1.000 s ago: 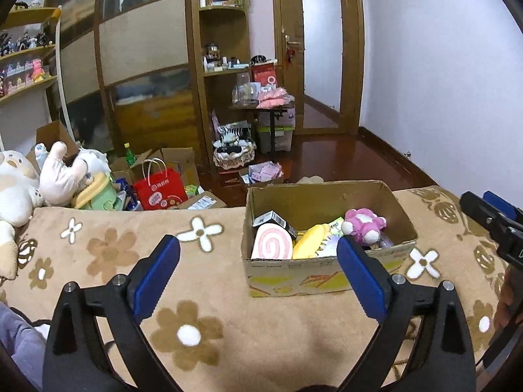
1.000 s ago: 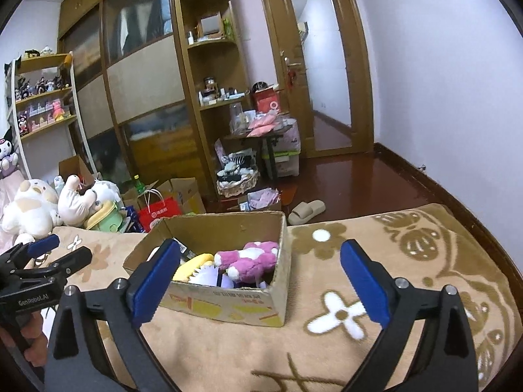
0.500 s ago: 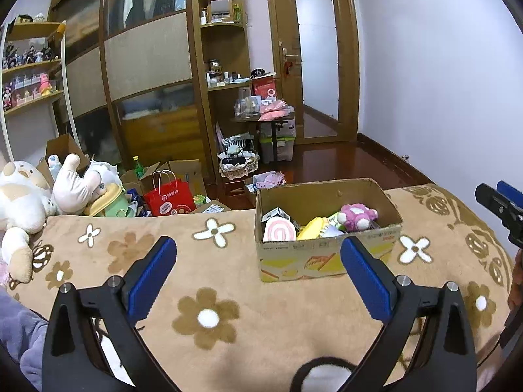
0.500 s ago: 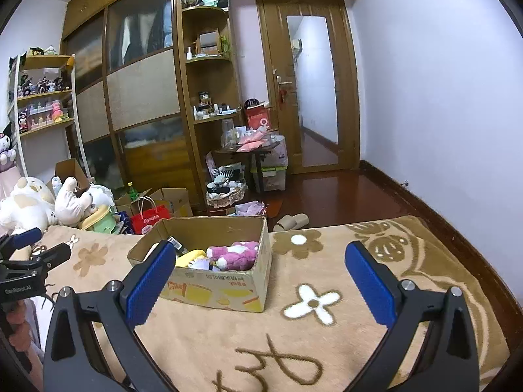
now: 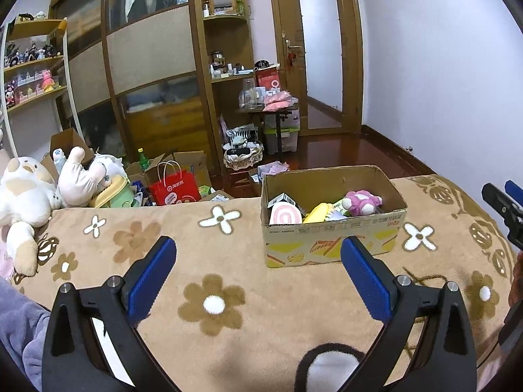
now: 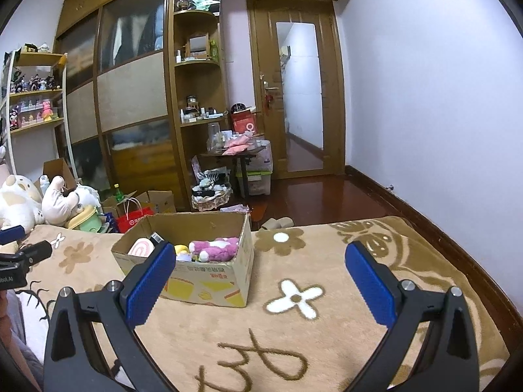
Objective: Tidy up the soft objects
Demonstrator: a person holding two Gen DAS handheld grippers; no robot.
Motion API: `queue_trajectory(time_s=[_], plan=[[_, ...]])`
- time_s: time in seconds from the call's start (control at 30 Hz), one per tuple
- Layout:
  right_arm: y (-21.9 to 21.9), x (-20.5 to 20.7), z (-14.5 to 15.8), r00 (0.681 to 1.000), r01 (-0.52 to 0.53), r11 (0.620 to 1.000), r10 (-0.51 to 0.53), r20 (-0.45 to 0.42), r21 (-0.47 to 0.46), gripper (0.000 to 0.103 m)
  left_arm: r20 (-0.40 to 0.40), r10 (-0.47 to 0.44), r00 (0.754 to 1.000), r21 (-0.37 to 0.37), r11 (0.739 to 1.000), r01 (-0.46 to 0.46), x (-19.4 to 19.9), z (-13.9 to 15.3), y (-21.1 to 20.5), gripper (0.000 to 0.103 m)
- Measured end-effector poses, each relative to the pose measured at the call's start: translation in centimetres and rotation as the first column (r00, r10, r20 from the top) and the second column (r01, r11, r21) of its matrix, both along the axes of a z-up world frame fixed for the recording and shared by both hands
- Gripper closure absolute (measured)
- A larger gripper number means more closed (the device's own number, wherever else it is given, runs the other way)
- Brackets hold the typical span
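A cardboard box (image 5: 333, 245) sits on the brown flowered blanket (image 5: 212, 261) of a bed. It holds a purple plush (image 5: 359, 201), a yellow soft toy (image 5: 318, 212), a pink swirl roll toy (image 5: 286, 217) and other items. The box also shows in the right wrist view (image 6: 202, 277), with the purple plush (image 6: 214, 248) inside. My left gripper (image 5: 258, 271) is open and empty, held back from the box. My right gripper (image 6: 260, 281) is open and empty, to the right of the box. A black-and-white soft thing (image 5: 330, 369) lies just below my left gripper.
Large white plush toys (image 5: 23, 196) lie at the bed's left end. Beyond the bed's far edge stand a red bag (image 5: 173, 192), open cartons, a small table (image 5: 271, 111) and wardrobe shelves. A door (image 6: 300, 98) and a plain wall are at the right.
Both grippers have pulled back and risen from the box, which looks smaller and farther. The black-and-white soft thing has come into the left wrist view. Both grippers stay open.
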State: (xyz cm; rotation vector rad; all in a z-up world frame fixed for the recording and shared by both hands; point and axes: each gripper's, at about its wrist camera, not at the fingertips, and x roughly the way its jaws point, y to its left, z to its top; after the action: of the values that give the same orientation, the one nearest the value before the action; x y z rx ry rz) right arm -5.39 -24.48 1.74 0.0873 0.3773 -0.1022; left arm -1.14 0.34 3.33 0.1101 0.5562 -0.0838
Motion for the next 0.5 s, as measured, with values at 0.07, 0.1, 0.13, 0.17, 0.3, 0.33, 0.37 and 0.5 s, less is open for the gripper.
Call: queue_trajectory(time_s=[0.07,0.1,0.13,0.17,0.3,0.33,0.37,0.5], plan=[[0.0,0.1,-0.2,1.000,0.002,1.000,-0.002,-0.007,-0.001,0.000,0.004,0.002,1.000,-0.002,1.000,-0.002,0.1,-0.1,0.0,0.003],[0.0,0.1,-0.3,1.000,0.001,1.000,-0.001,-0.009,0.000,0.000,0.006,0.002,1.000,-0.004,1.000,-0.002,0.1,-0.2,0.0,0.003],[0.1,0.2,-0.4,1.000,-0.001,1.000,0.001,-0.013,0.001,0.000,0.007,0.000,1.000,-0.005,1.000,0.000,0.2,-0.3,0.0,0.003],[0.1,0.3,-0.6,1.000,-0.001,1.000,0.001,-0.016,0.001,0.000,0.008,-0.003,1.000,-0.005,1.000,0.003,0.2,-0.4,0.0,0.003],[0.3,0.4,-0.9,1.000,-0.005,1.000,0.005,-0.028,-0.001,0.000,0.003,-0.015,1.000,-0.003,1.000,0.015,0.5,-0.8,-0.4,0.003],[0.3,0.5,-1.0,1.000,-0.008,1.000,0.008,-0.030,-0.003,0.000,-0.002,-0.019,1.000,-0.002,1.000,0.019,0.6,-0.9,-0.5,0.003],[0.4,0.6,-1.0,0.999,-0.010,1.000,0.010,-0.031,-0.006,0.000,-0.004,-0.023,1.000,0.000,1.000,0.023,0.7,-0.9,-0.6,0.003],[0.7,0.7,-1.1,0.999,-0.019,1.000,0.018,-0.034,-0.025,0.000,0.000,-0.032,0.999,0.010,0.999,0.032,0.7,-1.1,-1.0,0.003]])
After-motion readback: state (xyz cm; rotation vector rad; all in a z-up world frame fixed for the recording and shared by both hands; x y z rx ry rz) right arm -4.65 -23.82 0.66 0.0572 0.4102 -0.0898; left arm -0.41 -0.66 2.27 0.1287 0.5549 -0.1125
